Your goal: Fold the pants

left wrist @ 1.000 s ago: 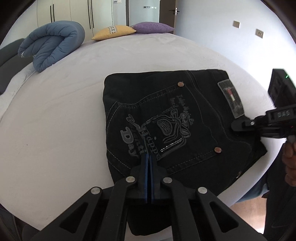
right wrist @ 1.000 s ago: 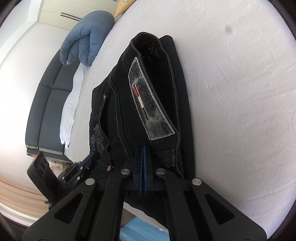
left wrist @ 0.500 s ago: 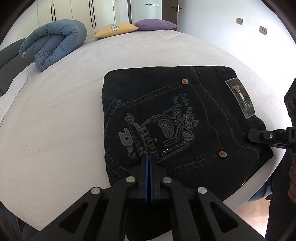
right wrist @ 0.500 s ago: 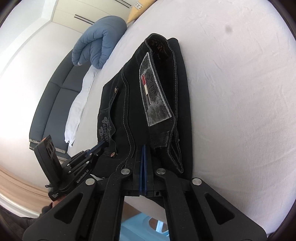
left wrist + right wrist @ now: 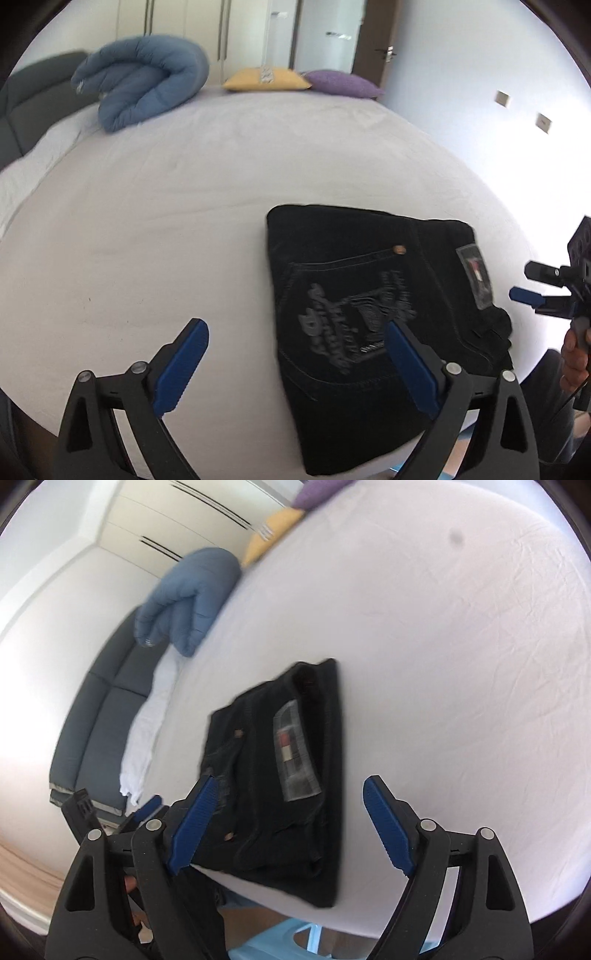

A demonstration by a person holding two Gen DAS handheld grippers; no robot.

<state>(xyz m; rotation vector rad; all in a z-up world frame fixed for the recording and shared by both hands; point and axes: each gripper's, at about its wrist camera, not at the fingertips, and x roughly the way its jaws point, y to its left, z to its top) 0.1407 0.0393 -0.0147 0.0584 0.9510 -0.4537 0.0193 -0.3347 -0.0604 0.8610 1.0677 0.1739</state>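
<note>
Now that both grippers, clenched on the pants [image 5: 369, 295] a moment ago, are opening their jaws with nothing between them, the folded bundle lies released on the bed [image 5: 184, 221]; folding looks finished.

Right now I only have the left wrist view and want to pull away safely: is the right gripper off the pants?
Observer: Yes. The right gripper has its jaws opening, with nothing pinched between them; the pants lie on the bed below.
Operator: How does the waistband side look?
Observer: The folded layers look flush along that edge, and the waistband mouth at the far end gapes a little.
</note>
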